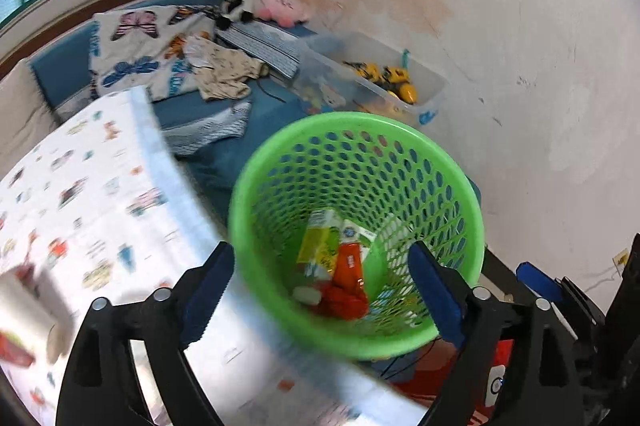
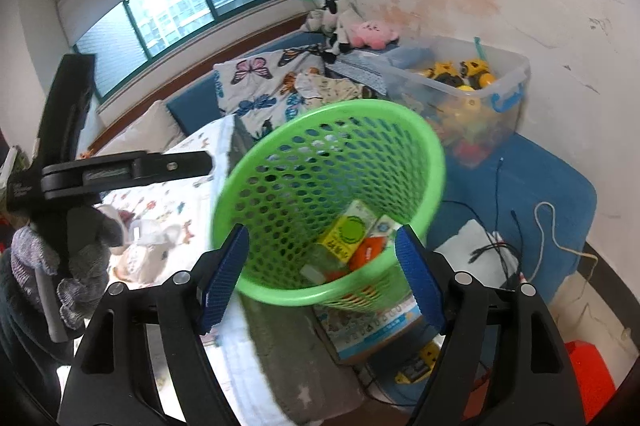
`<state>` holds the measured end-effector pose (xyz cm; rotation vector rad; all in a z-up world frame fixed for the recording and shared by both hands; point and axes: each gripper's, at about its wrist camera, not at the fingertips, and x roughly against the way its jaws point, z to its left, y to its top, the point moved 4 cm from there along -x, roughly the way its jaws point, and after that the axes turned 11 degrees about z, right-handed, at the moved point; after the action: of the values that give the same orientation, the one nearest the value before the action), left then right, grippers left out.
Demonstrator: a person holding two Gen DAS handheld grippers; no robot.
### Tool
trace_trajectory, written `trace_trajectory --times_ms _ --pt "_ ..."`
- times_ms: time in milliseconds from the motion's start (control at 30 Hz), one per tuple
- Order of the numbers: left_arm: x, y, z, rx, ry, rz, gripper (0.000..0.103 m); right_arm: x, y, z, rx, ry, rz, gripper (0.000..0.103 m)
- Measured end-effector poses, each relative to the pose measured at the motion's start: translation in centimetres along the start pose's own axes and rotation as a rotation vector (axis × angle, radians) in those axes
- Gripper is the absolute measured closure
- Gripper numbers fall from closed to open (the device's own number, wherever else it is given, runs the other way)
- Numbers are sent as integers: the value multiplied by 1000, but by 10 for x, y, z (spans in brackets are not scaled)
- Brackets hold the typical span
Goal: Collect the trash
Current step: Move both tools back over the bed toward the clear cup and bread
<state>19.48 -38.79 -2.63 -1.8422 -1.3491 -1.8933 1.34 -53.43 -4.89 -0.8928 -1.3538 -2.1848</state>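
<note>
A green mesh basket (image 1: 256, 185) stands beside the table edge; it also shows in the right wrist view (image 2: 400, 121). Inside lie a yellow-green drink carton (image 1: 318, 242), an orange-red wrapper (image 1: 348, 278) and a small white piece (image 1: 306, 294); the carton (image 2: 346, 232) and wrapper (image 2: 370, 250) show in the right view too. My left gripper (image 1: 320, 290) is open and empty, its blue pads on either side of the basket's near rim. My right gripper (image 2: 322, 274) is open and empty, just above the basket's near rim. The left gripper (image 2: 132, 165) shows at the left of the right view.
A table with a patterned white cloth (image 1: 100, 209) lies left of the basket, with a white object (image 2: 148, 238) on it. A clear bin of yellow toys (image 2: 472, 81) sits on the blue mattress (image 2: 532, 181). Cables (image 2: 504, 246), a box (image 2: 376, 326) and a red stool (image 2: 592, 378) lie below.
</note>
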Motion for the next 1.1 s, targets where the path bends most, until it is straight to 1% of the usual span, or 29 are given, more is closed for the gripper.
trace_trajectory --times_ms 167,367,533,700,767,800,900,1100 --pt "32 -31 33 61 34 -43 10 2 -2 24 39 24 2 25" --pt "65 -73 76 132 100 -91 10 -4 -5 55 89 57 19 25" --pt "79 -104 110 199 126 -94 10 -8 -6 77 122 91 25 25" --pt "76 -134 132 225 155 -65 10 -11 -9 94 146 114 30 25" --pt "72 -142 136 230 147 -54 10 -12 -9 98 151 120 36 24" --pt "69 -145 137 227 141 -47 10 -13 -10 100 154 124 39 24" --pt "58 -150 140 217 153 -24 10 -14 -12 106 168 125 43 24" --pt "45 -156 151 229 173 -5 10 -18 -13 110 171 133 53 24"
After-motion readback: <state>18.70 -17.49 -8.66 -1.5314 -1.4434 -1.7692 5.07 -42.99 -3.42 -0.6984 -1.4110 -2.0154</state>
